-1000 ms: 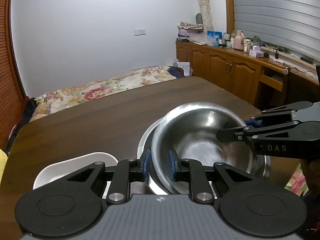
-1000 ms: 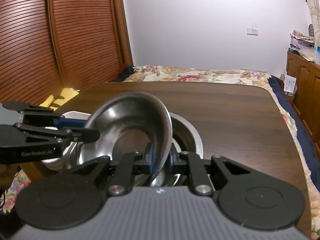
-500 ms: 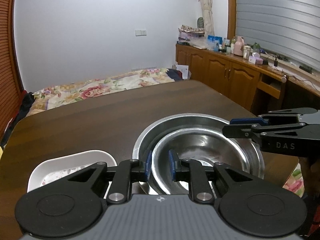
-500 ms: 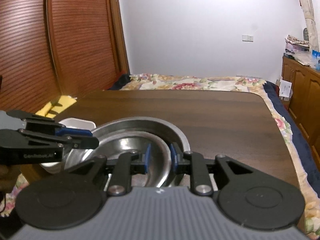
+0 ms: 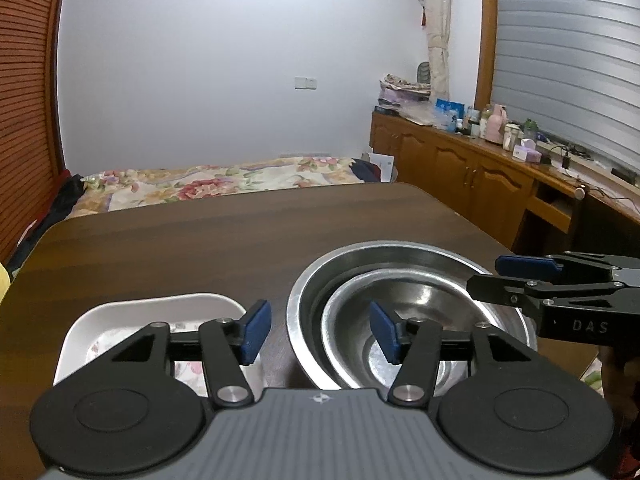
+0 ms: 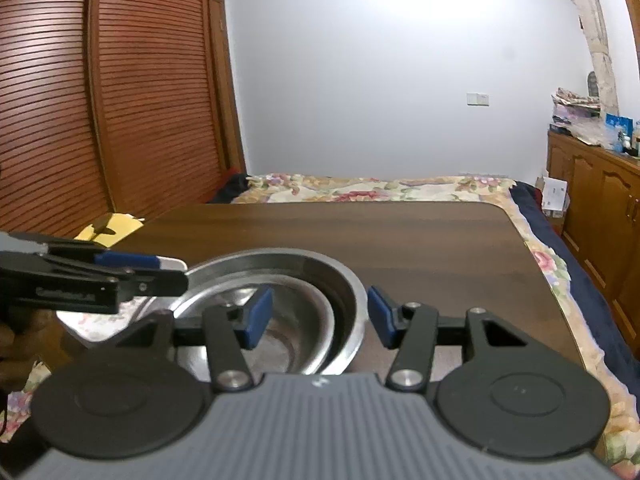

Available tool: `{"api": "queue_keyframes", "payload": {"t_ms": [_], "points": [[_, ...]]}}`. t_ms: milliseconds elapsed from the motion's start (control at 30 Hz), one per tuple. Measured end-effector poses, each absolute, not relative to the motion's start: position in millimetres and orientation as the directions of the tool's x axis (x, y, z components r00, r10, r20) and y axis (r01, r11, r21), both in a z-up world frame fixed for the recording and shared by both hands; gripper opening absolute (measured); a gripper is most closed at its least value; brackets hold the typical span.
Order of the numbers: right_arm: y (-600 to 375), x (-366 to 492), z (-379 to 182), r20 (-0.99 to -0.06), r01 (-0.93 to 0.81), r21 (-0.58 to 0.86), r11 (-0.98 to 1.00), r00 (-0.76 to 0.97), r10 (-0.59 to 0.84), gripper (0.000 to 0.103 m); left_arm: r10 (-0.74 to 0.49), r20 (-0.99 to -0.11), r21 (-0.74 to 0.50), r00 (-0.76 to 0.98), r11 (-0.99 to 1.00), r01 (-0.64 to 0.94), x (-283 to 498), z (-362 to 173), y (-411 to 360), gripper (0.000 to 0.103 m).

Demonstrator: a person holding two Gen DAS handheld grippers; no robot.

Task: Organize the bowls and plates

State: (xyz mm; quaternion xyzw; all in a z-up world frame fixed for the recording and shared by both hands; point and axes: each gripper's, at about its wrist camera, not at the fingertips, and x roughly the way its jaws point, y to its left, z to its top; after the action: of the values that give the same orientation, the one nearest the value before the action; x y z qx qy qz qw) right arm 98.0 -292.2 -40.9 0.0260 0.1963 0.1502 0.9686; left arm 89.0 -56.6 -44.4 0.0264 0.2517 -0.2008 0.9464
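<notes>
Steel on dark wood: small steel bowl (image 5: 404,332) sits nested inside large steel bowl (image 5: 384,256) near the front edge of the worktop (image 5: 224,240); smaller one lies off-centre, toward the near side of the larger. Both upright, rims level. White dish (image 5: 160,304) with floral print inside stands just beside the large bowl, on its left as the left wrist view has it; not touching, a strip of worktop shows between. Left gripper (image 5: 318,332) released, blue pads spread wide, one pad over the white dish's edge, the other over the small bowl; nothing between them. Right gripper (image 6: 318,316) likewise released, pads wide apart, straddling the right rim of the large bowl without touching it as far as can be told. Each gripper shows in the other's view from the side: right gripper at the far right edge of the left wrist view, above the bowls' rim; left gripper at the left of the right wrist view, over the white dish. Background: bed (image 6: 380,188) with flowered cover beyond the worktop, louvred wooden doors (image 6: 100,100), cabinet (image 5: 480,176) along the window wall with bottles and clutter on top.
</notes>
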Motion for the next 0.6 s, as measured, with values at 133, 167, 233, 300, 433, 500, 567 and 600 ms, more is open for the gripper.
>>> {"api": "queue_keyframes", "payload": {"t_ms": [133,167,233,300,433,500,567,600], "points": [[-295.3,99.6,-49.2,-0.374,-0.253,0.102,0.962,0.886,0.272,0.055,-0.360,-0.488,-0.055,0.795,0.922,0.384,89.6,-48.0,-57.6,0.059],[-296.4,100.9,-51.6,-0.377,-0.247,0.109,0.963,0.886,0.270,0.055,-0.361,-0.489,-0.057,0.794,0.922,0.384,89.6,-48.4,-57.8,0.059],[-297.8,103.1,-55.4,-0.380,-0.240,0.124,0.963,0.885,0.269,0.055,-0.362,-0.489,-0.062,0.793,0.922,0.383,89.0,-50.3,-57.7,0.059],[-299.6,105.1,-58.2,-0.380,-0.234,0.137,0.963,0.885,0.269,0.055,-0.360,-0.491,-0.060,0.793,0.922,0.381,88.0,-51.6,-58.0,0.059],[-297.0,105.1,-62.1,-0.372,-0.235,0.153,0.960,0.886,0.276,0.055,-0.358,-0.497,-0.062,0.790,0.923,0.380,88.4,-53.9,-59.7,0.059],[-296.8,106.1,-64.2,-0.376,-0.235,0.162,0.959,0.884,0.280,0.055,-0.358,-0.504,-0.063,0.786,0.923,0.380,88.8,-55.7,-60.2,0.059],[-296.1,106.7,-65.8,-0.378,-0.239,0.166,0.957,0.881,0.285,0.055,-0.356,-0.508,-0.063,0.784,0.923,0.379,88.8,-57.8,-60.8,0.059],[-295.3,107.2,-65.8,-0.378,-0.241,0.164,0.957,0.880,0.287,0.055,-0.358,-0.512,-0.065,0.781,0.923,0.380,90.2,-57.9,-61.1,0.059]]}}
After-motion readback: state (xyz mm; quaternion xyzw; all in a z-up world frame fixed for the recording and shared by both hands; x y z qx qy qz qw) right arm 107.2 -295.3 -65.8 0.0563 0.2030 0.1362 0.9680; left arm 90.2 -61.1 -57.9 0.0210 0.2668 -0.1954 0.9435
